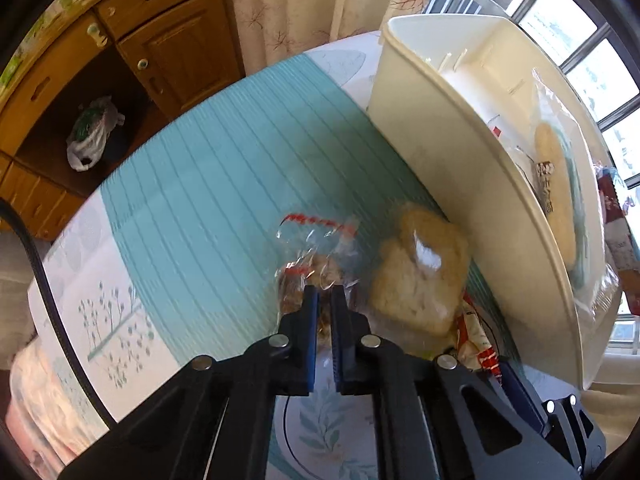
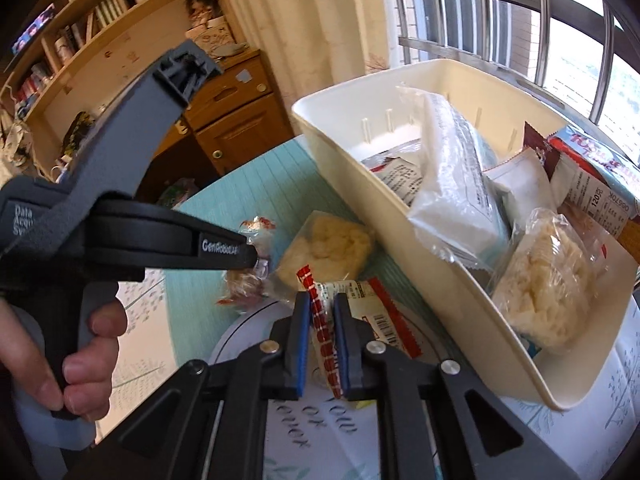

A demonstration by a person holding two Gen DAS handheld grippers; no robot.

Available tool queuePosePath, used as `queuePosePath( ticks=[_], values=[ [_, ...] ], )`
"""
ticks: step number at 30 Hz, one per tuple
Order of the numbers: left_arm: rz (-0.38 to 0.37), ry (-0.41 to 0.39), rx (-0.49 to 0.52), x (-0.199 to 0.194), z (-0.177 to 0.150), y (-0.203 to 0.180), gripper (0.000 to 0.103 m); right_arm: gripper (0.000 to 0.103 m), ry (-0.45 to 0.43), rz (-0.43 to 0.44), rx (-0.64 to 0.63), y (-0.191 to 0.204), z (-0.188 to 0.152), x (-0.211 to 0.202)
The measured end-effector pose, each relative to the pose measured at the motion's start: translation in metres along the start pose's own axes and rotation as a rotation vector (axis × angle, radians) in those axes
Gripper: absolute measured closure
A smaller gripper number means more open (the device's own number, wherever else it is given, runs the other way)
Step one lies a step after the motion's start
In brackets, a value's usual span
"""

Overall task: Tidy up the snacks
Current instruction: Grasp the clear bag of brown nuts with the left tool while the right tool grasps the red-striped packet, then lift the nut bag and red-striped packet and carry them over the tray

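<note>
Wooden cabinets (image 1: pixel 160 52) and a curtain stand behind the table (image 1: pixel 224 168), which has a teal striped cloth. On the left side, the left gripper (image 1: pixel 325 300) is closed on a clear snack packet with red print (image 1: pixel 312 252). Just beside it lies a pale crumbly snack in a clear wrapper (image 1: pixel 420 280), close to the white bin (image 1: pixel 440 160). The right gripper (image 2: pixel 322 308) is closed on the sealed edge of a red and white packet (image 2: pixel 360 308). The bin already holds several snacks. The thin wrappers can slip from the pads, I think, or a packet can catch on the bin wall and fall outside.
</note>
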State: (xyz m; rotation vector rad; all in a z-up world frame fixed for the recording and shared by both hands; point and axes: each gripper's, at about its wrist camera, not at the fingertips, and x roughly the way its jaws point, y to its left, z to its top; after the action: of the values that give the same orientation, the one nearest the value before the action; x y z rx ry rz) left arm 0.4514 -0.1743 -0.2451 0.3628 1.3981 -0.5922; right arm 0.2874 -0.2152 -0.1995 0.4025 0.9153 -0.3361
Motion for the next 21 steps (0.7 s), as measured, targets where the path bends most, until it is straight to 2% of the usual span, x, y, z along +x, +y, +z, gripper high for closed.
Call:
queuePosePath(
  ticks=[9, 11, 13, 17, 18, 19, 21],
  values=[
    [-0.036, -0.029, -0.079, -0.022, -0.027, 0.016, 0.098, 0.092, -0.015, 0.03, -0.026, 0.002, -0.003, -0.027],
    [-0.033, -0.037, -0.084, -0.025, -0.027, 0.016, 0.092, 0.092, -0.026, 0.032, -0.027, 0.0, -0.003, -0.034],
    [-0.036, -0.045, -0.103, -0.027, -0.027, 0.016, 0.079, 0.092, -0.032, 0.037, -0.027, -0.003, -0.005, -0.04],
    [-0.016, -0.054, -0.123, -0.021, -0.018, 0.017, 0.068, 0.092, -0.032, 0.043, -0.025, -0.007, -0.007, -0.046],
    [-0.011, -0.053, -0.13, -0.02, -0.016, 0.016, 0.06, 0.092, -0.031, 0.044, -0.024, -0.008, -0.008, -0.048],
    [-0.007, -0.053, -0.135, -0.018, -0.015, 0.016, 0.049, 0.092, -0.028, 0.043, -0.021, -0.01, -0.009, -0.049],
    [0.003, -0.05, -0.136, -0.013, -0.012, 0.015, 0.044, 0.092, -0.02, 0.045, -0.014, -0.013, -0.01, -0.05]
  ],
)
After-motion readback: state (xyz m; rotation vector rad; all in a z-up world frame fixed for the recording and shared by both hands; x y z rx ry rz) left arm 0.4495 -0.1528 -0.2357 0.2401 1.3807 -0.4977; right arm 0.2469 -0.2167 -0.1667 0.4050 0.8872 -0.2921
